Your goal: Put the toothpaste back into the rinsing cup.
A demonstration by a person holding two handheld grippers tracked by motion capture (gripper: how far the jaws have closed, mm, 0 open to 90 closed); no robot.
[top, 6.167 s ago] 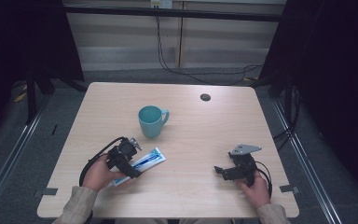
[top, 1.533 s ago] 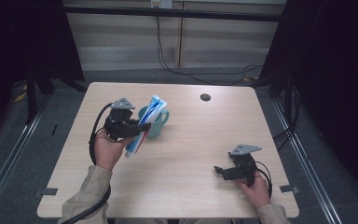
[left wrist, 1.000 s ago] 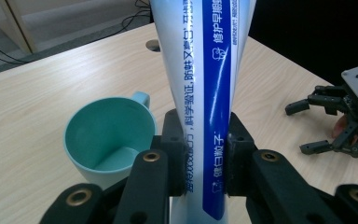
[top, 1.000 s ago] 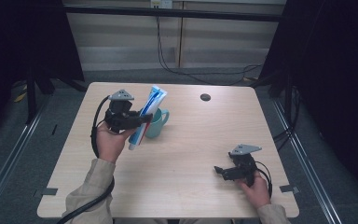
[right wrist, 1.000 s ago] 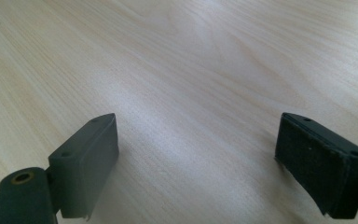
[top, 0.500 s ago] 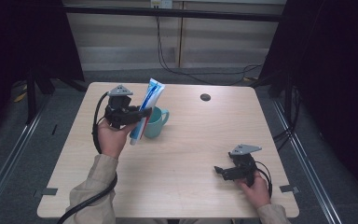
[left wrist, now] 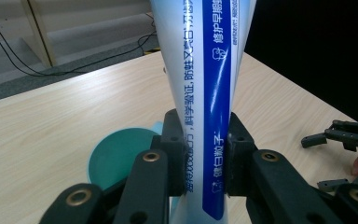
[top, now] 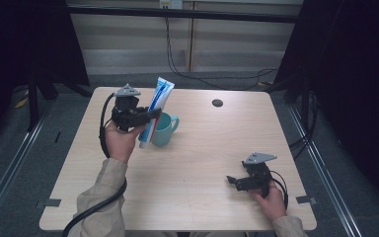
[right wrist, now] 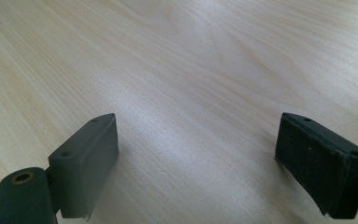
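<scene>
At the table's far left, the left gripper [top: 145,114] is raised off the wood, jaws clamped on a toothpaste tube [top: 156,108]. The tube stands nearly upright, leaning a little to the right at the top, its wide crimped end up and the narrow end down, just beside the mug [top: 164,129] on the near-left side. In the high view the tube overlaps the mug's rim; whether it touches cannot be told.

The tube is white with a broad blue stripe running lengthwise and a lighter blue edge near the top. In the left gripper view the tube [left wrist: 205,93] carries vertical lines of blue print on the white and white print on the stripe, and the black pads [left wrist: 173,154] press its sides in slightly.

The mug is teal, with its handle pointing right; the open mouth [left wrist: 121,156] is seen below the jaws.

Near the front right, the right gripper [top: 234,180] rests low over the table [top: 202,148], jaws spread wide, bare wood between them [right wrist: 196,154].

A small dark disc [top: 217,102] lies far back, well apart.
</scene>
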